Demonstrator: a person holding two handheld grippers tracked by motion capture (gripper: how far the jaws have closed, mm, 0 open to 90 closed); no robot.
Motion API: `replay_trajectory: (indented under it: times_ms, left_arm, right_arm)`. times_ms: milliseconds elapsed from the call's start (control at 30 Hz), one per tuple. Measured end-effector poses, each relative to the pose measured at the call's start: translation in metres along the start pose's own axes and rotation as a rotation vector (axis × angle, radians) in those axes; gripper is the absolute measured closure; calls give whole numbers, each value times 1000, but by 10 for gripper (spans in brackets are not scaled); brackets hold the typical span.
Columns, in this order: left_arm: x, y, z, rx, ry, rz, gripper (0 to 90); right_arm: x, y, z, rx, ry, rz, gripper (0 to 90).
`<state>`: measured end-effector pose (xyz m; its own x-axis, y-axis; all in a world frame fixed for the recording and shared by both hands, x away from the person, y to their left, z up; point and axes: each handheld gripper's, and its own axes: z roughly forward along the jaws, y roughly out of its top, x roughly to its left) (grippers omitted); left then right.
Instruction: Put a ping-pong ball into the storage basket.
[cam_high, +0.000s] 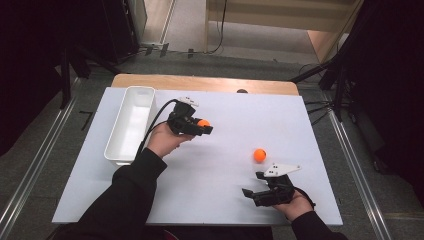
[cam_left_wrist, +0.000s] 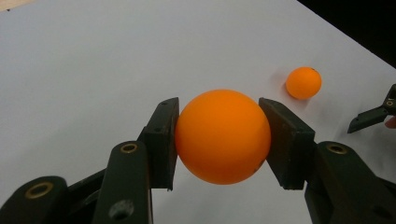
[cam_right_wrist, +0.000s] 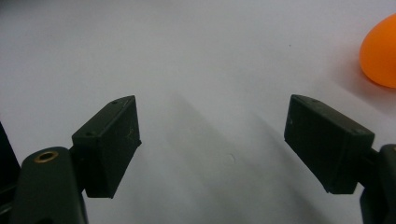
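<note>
My left gripper (cam_high: 202, 126) is shut on an orange ball (cam_high: 202, 123) above the middle of the white board, just right of the tray. In the left gripper view the ball (cam_left_wrist: 223, 136) sits squeezed between both black pads (cam_left_wrist: 161, 140). A second orange ball (cam_high: 259, 155) lies loose on the board to the right; it appears as the far ball (cam_left_wrist: 303, 83) in that view and at the right edge (cam_right_wrist: 382, 51) of the right gripper view. My right gripper (cam_high: 254, 184) rests low near the front right, jaws wide apart, nothing between its pads (cam_right_wrist: 112, 140).
A long white tray (cam_high: 131, 122) lies along the board's left side, apparently empty. The white board (cam_high: 210, 200) covers a wooden table (cam_high: 200, 82). Dark stands and cables ring the table on the floor.
</note>
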<state>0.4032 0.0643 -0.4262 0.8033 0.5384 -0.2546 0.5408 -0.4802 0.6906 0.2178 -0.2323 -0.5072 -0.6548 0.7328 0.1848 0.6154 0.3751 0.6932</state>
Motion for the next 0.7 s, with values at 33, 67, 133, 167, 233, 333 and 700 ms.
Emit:
replay_trajectory:
  times_ms: [33,67,133,167,233,333,700]
  left_arm:
    - [0,0,-1,6,3,2,509]
    - [1,0,-2,6,5,3,509]
    - [1,0,-4,6,9,6,509]
    - [1,1,-6,6,-5,2,509]
    - [1,1,-7,4,-7,5,509]
    - [1,2,-11,6,5,18,509]
    - [5,2,-22,14,9,14,509]
  right_arm:
    - [0,0,0,0,0,0,168]
    - [0,0,0,0,-1,0,168]
    - [0,0,0,1,1,3,167]
    - [0,0,0,2,3,3,168]
    - [0,0,0,1,2,3,167]
    - [0,0,0,1,1,2,168]
    - [0,0,-1,-2,-1,6,167]
